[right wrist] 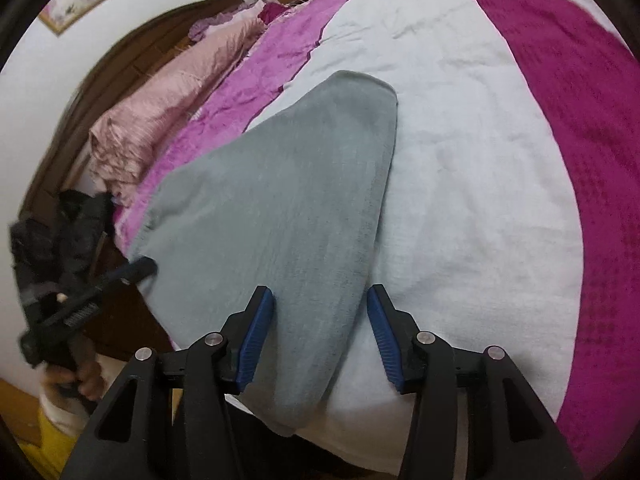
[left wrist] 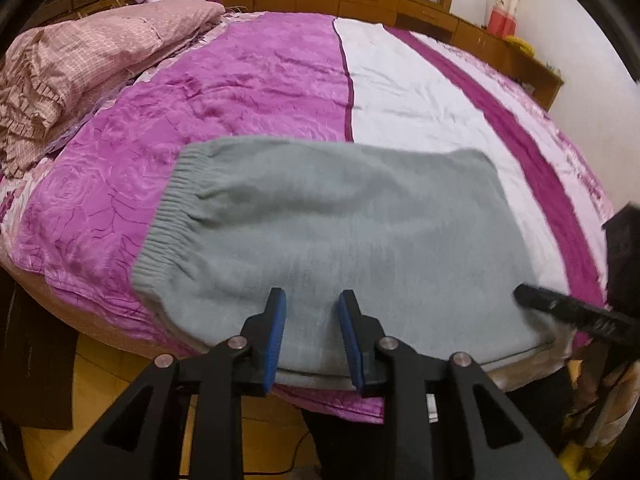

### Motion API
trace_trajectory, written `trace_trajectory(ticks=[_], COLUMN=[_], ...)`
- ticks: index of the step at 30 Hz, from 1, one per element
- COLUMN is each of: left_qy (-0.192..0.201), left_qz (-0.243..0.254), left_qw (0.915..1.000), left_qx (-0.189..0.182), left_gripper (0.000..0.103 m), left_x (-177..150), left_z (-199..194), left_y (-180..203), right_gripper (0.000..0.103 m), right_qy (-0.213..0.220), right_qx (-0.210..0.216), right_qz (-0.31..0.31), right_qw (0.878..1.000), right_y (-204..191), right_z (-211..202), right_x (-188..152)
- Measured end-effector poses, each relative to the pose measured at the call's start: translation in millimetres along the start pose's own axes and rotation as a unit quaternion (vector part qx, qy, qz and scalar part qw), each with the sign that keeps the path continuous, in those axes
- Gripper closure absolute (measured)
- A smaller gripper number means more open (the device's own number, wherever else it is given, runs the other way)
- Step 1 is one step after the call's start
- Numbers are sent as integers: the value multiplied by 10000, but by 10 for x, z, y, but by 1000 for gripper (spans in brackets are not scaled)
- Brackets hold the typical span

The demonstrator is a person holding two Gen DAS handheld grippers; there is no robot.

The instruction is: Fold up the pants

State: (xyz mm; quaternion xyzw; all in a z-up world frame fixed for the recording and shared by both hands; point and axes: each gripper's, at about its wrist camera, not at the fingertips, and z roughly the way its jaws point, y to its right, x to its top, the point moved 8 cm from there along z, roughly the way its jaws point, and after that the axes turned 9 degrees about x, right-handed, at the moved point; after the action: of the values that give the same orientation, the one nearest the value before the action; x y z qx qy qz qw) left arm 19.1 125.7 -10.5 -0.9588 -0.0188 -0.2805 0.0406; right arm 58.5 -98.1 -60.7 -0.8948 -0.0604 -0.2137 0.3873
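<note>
2 grippers hang over the near edge of the pants (left wrist: 320, 236), which lie folded into a flat grey slab on the bed (left wrist: 256, 92), the ribbed waistband to the left in the left wrist view and the near fold line just beside the mattress edge. The likely failure is a shallow bite: if either gripper closes on the top layer only, the lower layer would stay behind and the fold would come apart or skew. A second risk is the soft knit sliding toward the floor if it is tugged outward, since it sits so close to the edge. The left gripper (left wrist: 312, 320) has its jaws parted a little, blue pads apart over the cloth and pinching nothing. The right gripper (right wrist: 320, 320) stands wider, straddling the narrow near end of the pants, pads clear of the fabric, so nothing is held.
</note>
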Motion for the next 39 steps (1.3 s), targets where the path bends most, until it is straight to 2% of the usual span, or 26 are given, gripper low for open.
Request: trace_trajectory(ticks=[3,8,13,14,16,18,20,23,28,37,39], left_qy=[-26,-106,-26,-16,-2,18,28,25,29,55,163], left_qz=[166,-89,-110,-94,-67,-56,-55,-10,87,-107,-101], left_qw=[9999,9998,9999,9999,10000,10000,10000,10000,9999,9989,9989], left_qx=[35,-117,-89,-72,-32,-30,-47,-68,-98,-453,-430], left_gripper=[71,71,70,70,70,70,70,70,69,70,70], left_x=[-31,-17,-35,-35,-35,-31,-32,-47,-64,-17,25], left_z=[79,103,98,96,81,56,38,27,20,-99,-160], left_y=[36,-13,-2,3,10,10,8,12,20,-94,-173], right_gripper=[58,58,58,61,74,92,94,95,96,96,96], right_qy=[-38,-40,-13,14,67,137,269,400,357,267,204], right_qx=[164,208,212,170,141,205,277,239,144,351,372], right_qz=[64,-69,-104,-122,-102,-10,-60,-410,-1228,-1826,-1899], right_qw=[9998,9998,9997,9998,9998,9997,9992,9981,9917,9822,9809], right_y=[-51,-77,-85,-92,-97,-100,-176,-376,-823,-1339,-1453], right_z=[43,156,199,193,156,97,-2,-123,-218,-254,-223], right_x=[50,116,180,179,187,228,303,382,488,611,626])
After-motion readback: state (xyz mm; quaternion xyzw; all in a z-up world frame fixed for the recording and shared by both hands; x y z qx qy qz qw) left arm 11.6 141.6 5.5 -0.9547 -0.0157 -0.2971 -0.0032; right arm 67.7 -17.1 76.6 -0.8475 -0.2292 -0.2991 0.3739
